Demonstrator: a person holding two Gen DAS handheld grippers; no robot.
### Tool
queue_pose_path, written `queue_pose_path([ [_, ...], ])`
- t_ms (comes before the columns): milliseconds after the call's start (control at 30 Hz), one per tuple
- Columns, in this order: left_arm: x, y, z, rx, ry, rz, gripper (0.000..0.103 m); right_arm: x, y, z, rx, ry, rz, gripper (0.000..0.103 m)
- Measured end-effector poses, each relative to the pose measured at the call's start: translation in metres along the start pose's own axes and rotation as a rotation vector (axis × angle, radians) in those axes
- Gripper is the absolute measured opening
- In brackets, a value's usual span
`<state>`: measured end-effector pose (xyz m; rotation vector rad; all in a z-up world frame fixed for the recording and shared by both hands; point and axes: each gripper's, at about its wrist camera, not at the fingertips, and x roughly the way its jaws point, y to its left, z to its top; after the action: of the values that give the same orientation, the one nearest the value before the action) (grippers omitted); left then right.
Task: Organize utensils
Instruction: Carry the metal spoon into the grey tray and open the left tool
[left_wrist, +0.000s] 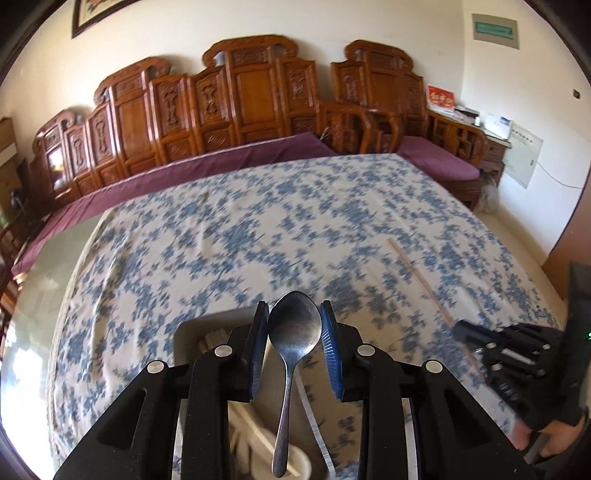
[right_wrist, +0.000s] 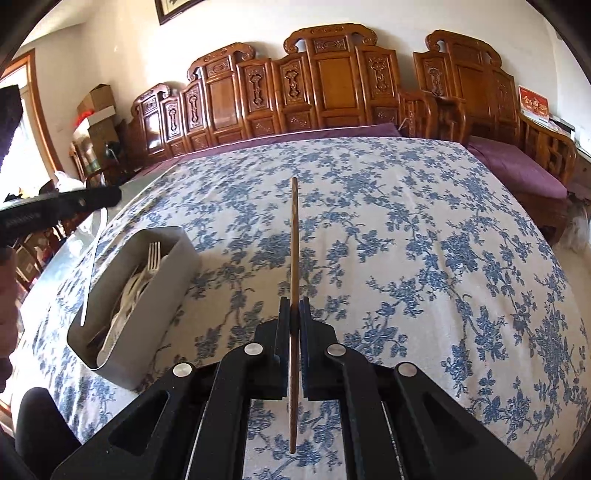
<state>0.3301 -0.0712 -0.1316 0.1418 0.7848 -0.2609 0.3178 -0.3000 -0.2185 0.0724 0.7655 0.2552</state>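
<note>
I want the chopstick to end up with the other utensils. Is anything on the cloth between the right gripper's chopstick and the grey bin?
Nothing visible does. The right gripper is shut on the chopstick, and only bare floral tablecloth lies between it and the grey bin to its left. The bin's top is open, with a fork already inside.

A blue-and-white floral tablecloth is covering the table and filling most of both views. Behind it, at the far side, a carved wooden bench is standing against the wall, with a purple cushion lying along its seat. Far left, cardboard boxes are sitting stacked, and a framed picture is hanging above.
</note>
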Motion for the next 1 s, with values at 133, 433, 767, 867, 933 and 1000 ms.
queue_pose_path([
  [133,0.010,0.015,-0.013,-0.009,0.032,0.030,0.026,-0.002,0.006,0.000,-0.007,0.000,0.015,0.006],
  [433,0.032,0.050,-0.037,-0.066,0.096,0.084,0.026,-0.008,0.023,-0.003,-0.025,0.000,0.052,0.006],
  [767,0.065,0.065,-0.048,-0.101,0.176,0.118,0.026,-0.004,0.039,-0.009,-0.066,0.022,0.061,0.006],
  [867,0.069,0.066,-0.050,-0.104,0.193,0.118,0.027,-0.002,0.037,-0.009,-0.063,0.025,0.059,0.006],
  [933,0.071,0.067,-0.052,-0.105,0.198,0.120,0.027,-0.002,0.037,-0.009,-0.063,0.026,0.059,0.006],
  [1000,0.071,0.067,-0.052,-0.107,0.201,0.117,0.027,-0.002,0.038,-0.009,-0.066,0.026,0.058,0.006],
])
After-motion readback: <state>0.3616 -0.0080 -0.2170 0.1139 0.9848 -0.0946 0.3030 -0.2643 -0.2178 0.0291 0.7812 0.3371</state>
